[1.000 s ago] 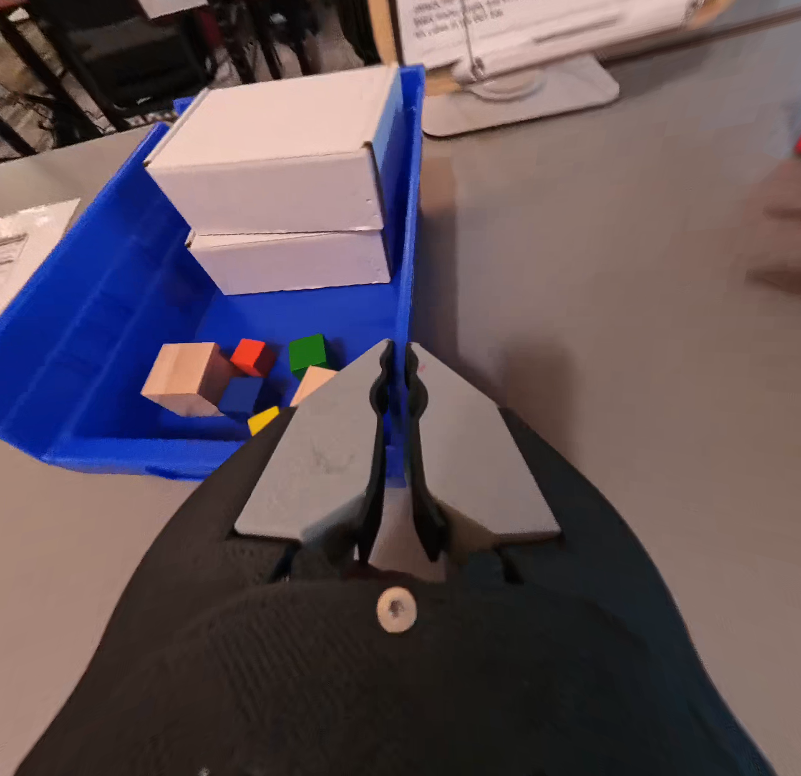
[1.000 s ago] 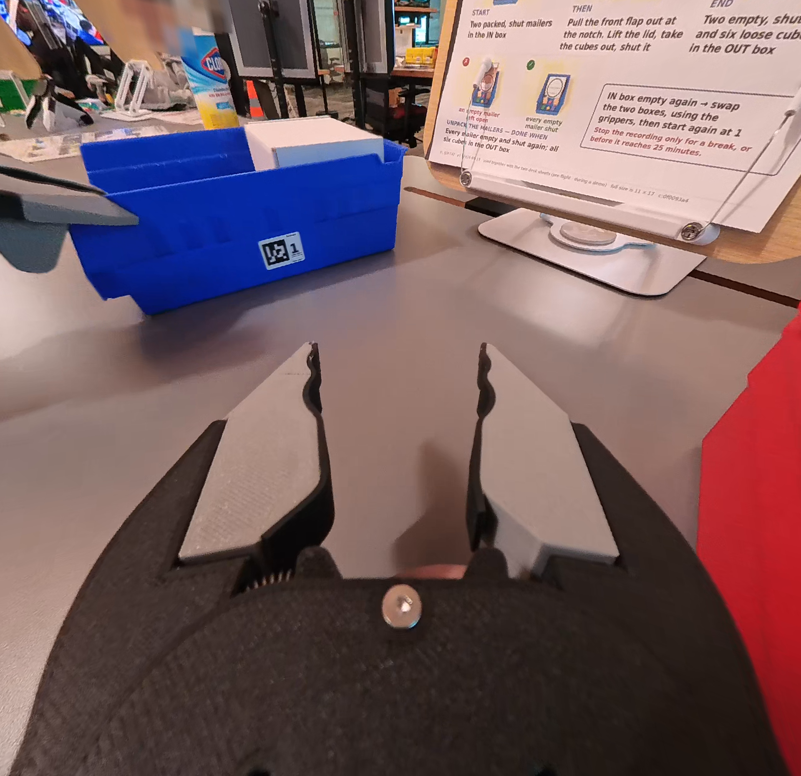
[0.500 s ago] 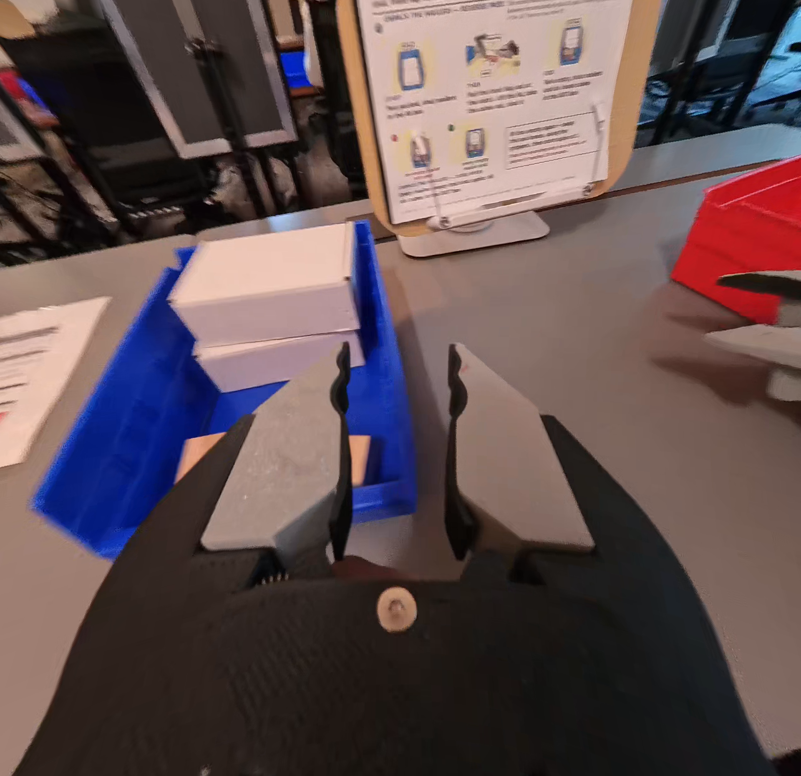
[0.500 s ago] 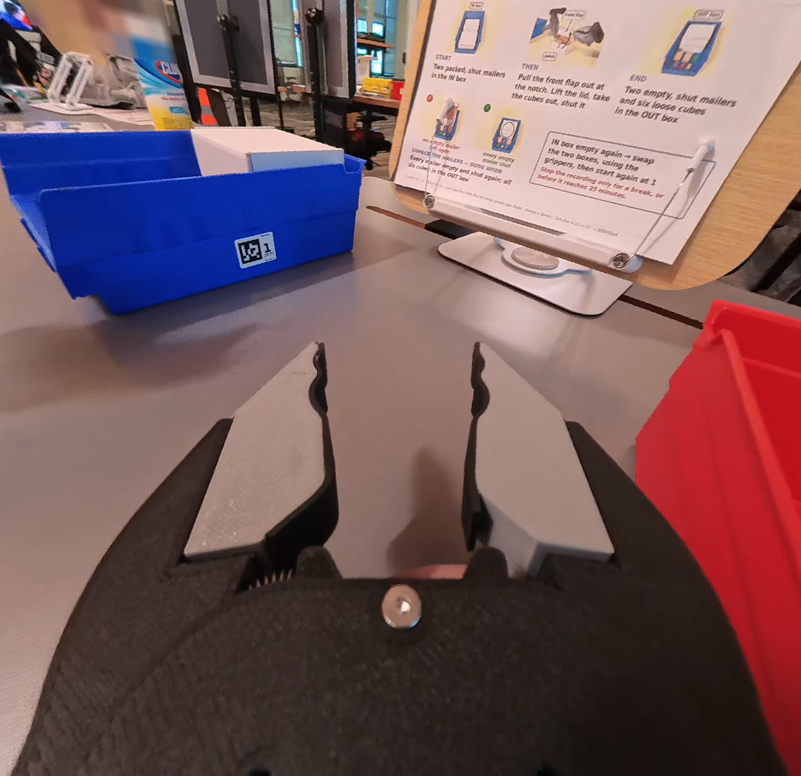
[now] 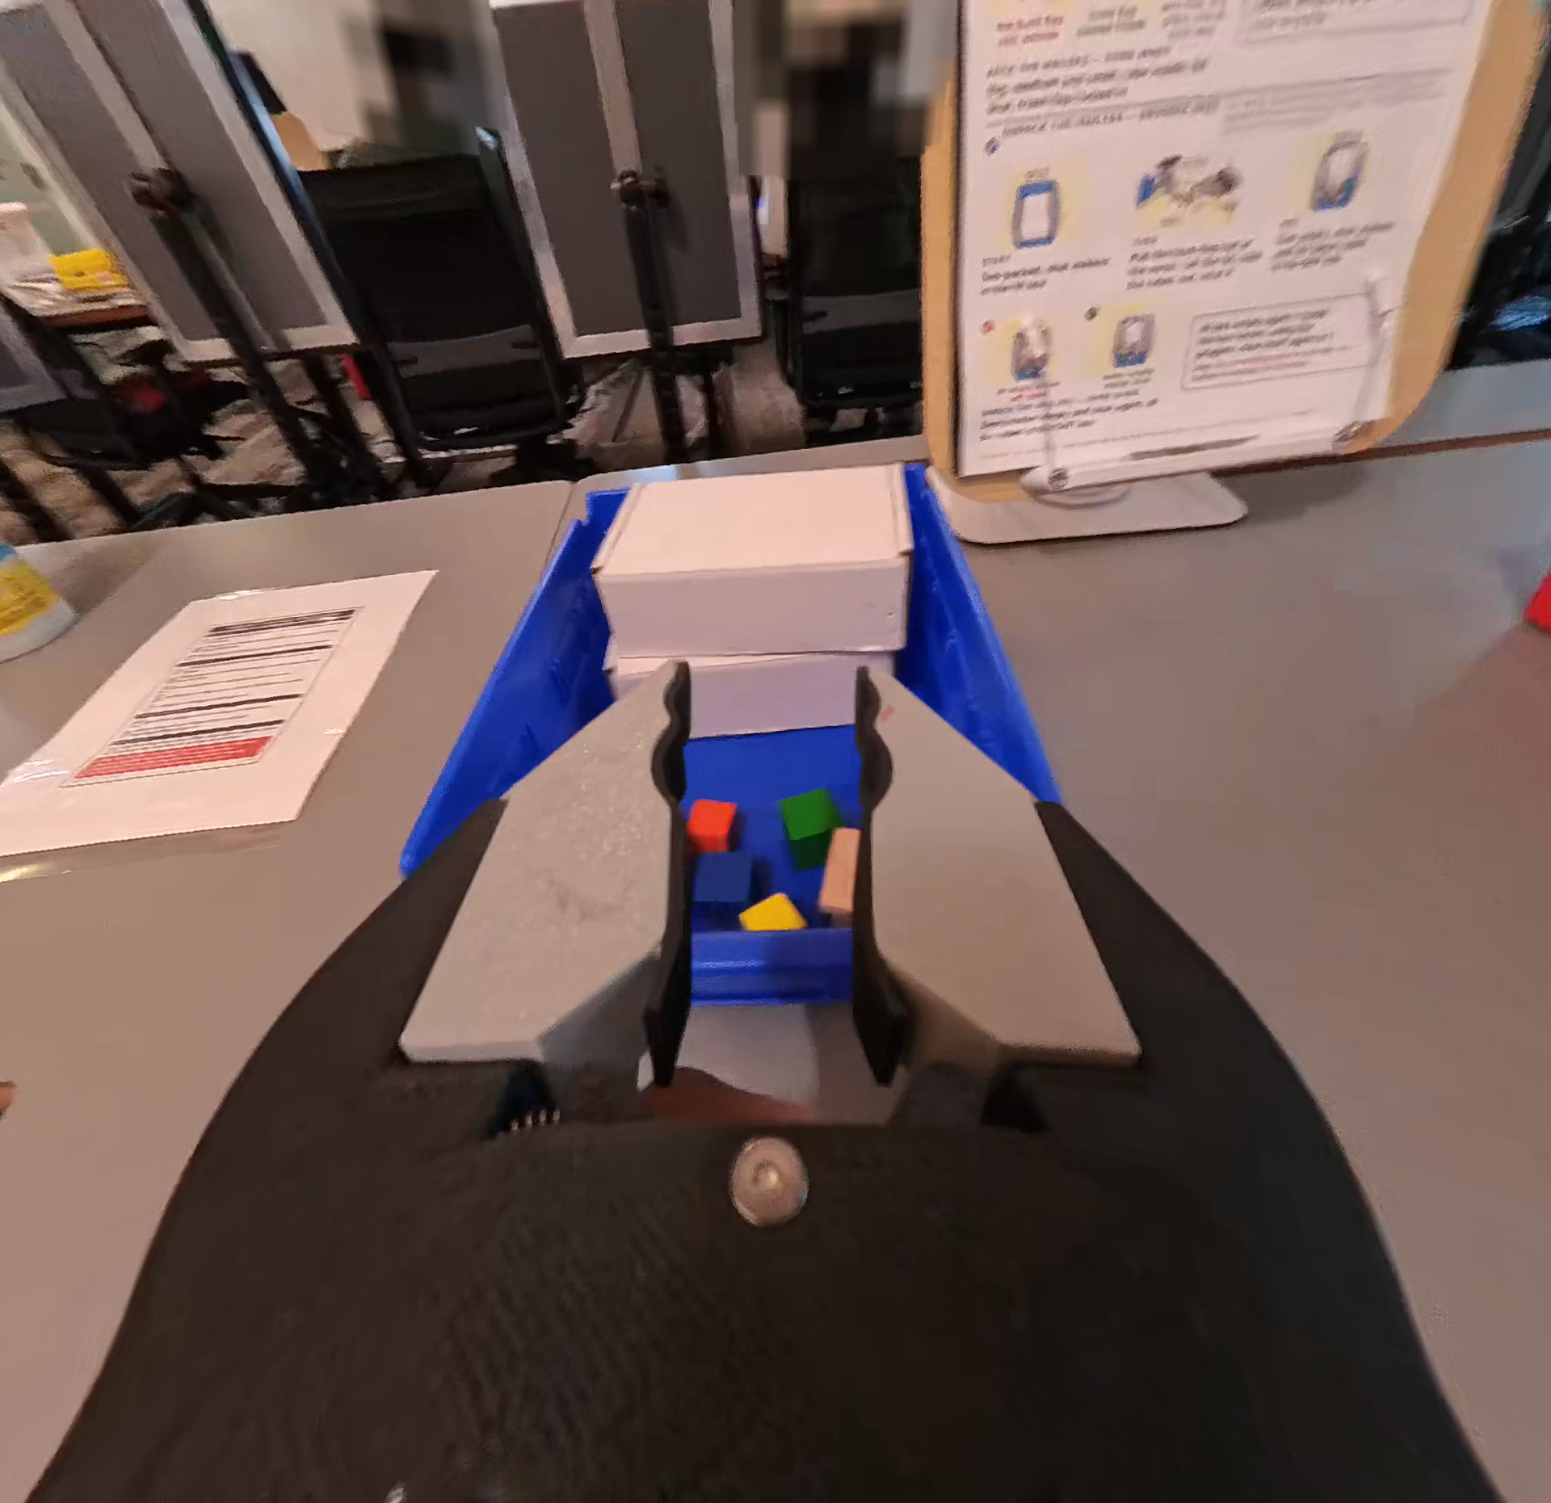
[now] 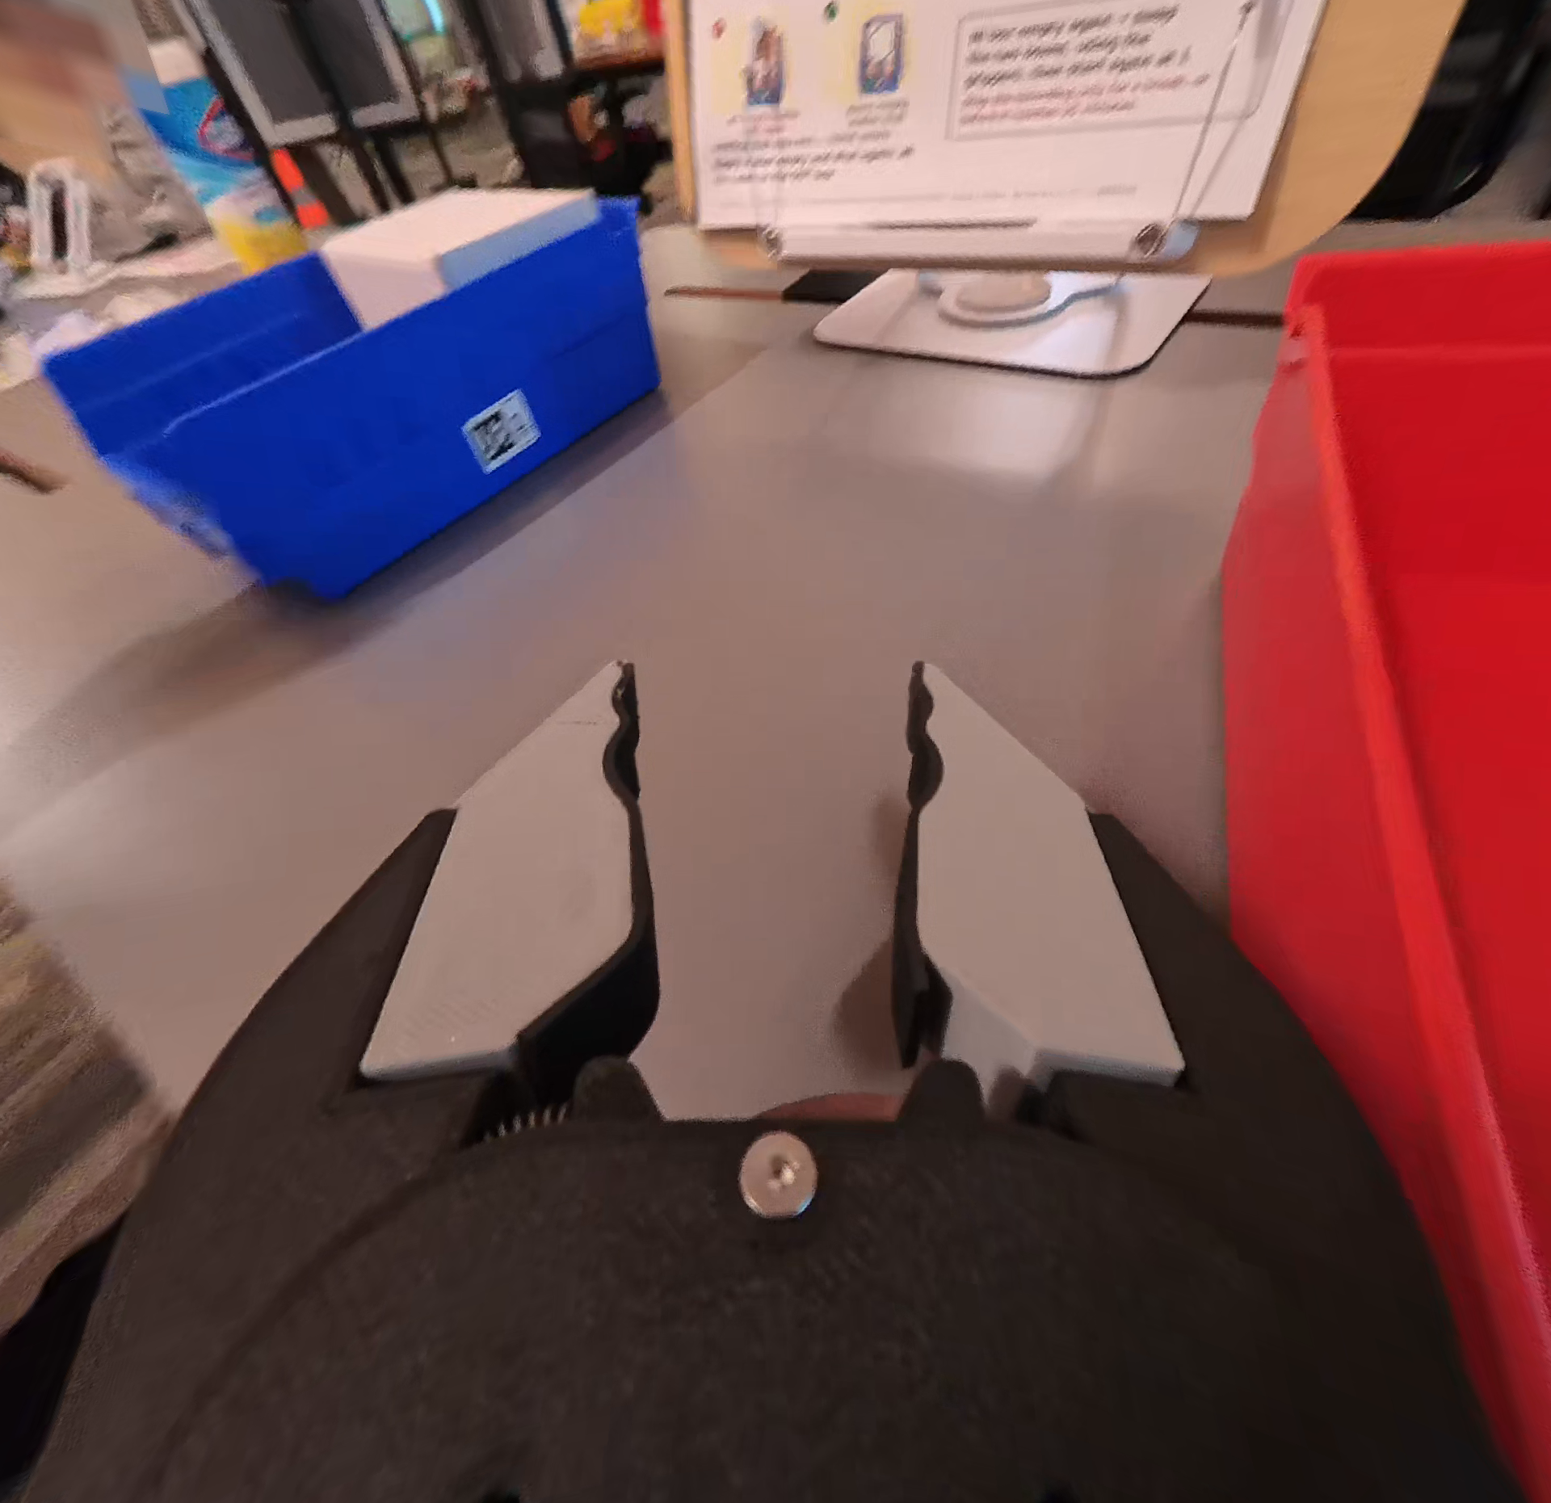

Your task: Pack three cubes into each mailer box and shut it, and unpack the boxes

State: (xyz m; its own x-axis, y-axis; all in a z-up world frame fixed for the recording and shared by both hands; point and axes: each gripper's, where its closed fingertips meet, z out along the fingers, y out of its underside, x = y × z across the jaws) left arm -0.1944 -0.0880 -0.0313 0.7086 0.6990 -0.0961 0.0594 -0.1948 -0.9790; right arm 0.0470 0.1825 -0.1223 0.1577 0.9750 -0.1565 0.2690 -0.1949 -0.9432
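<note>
A blue bin (image 5: 965, 666) holds two shut white mailer boxes, the upper mailer box (image 5: 755, 573) stacked on the lower mailer box (image 5: 772, 695) at its far end. Loose cubes lie at its near end: red cube (image 5: 712, 823), green cube (image 5: 810, 821), blue cube (image 5: 722, 879), yellow cube (image 5: 770, 915) and a tan cube (image 5: 839, 871). My left gripper (image 5: 772, 682) is open and empty, above the bin's near end. My right gripper (image 6: 770, 678) is open and empty over bare table, between the blue bin (image 6: 378, 447) and a red bin (image 6: 1385, 707).
An instruction board on a white stand (image 5: 1175, 229) is behind the blue bin, also in the right wrist view (image 6: 1007, 78). A printed sheet (image 5: 218, 699) lies left of the bin. A wipes canister (image 6: 227, 170) stands far left. Chairs and panels are beyond the table edge. Tip to tip, the grippers are about 40 cm apart. Measured from the fingertips, the tan cube (image 5: 839, 871) is 12 cm or so from the left gripper and 35 cm from the right.
My left gripper has opened from nearly shut and swung left to line up over the blue bin. My right gripper moved right toward the red bin, staying open.
</note>
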